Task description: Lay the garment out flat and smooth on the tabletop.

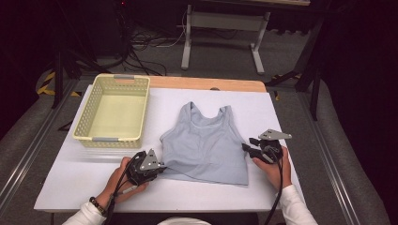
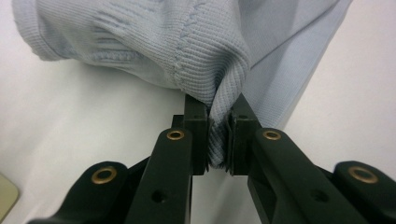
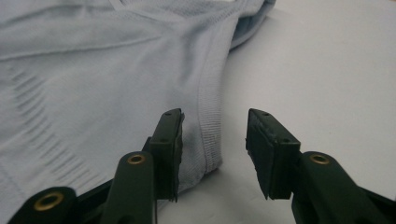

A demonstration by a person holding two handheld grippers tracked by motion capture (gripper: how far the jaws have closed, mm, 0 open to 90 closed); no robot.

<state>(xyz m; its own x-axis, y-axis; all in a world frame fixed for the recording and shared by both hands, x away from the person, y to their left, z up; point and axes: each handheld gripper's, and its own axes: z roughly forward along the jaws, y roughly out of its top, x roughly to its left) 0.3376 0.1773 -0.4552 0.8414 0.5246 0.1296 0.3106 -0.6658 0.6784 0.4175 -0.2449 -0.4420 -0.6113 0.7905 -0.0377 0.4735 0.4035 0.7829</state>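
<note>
A light blue sleeveless top (image 1: 206,140) lies flat on the white table (image 1: 80,178), straps pointing away from me. My left gripper (image 1: 163,168) is at the top's lower left corner. In the left gripper view the jaws (image 2: 219,135) are shut on a bunched fold of the ribbed fabric (image 2: 140,42). My right gripper (image 1: 247,143) sits at the top's right side edge. In the right gripper view it (image 3: 214,140) stands open, and the hem of the top (image 3: 93,70) lies between the jaws without the pads pressing on it.
A pale yellow perforated basket (image 1: 108,139) stands on the table's left side, beyond my left hand. A wooden strip (image 1: 206,83) runs along the far table edge. Cables and a white stand (image 1: 187,42) sit on the floor beyond.
</note>
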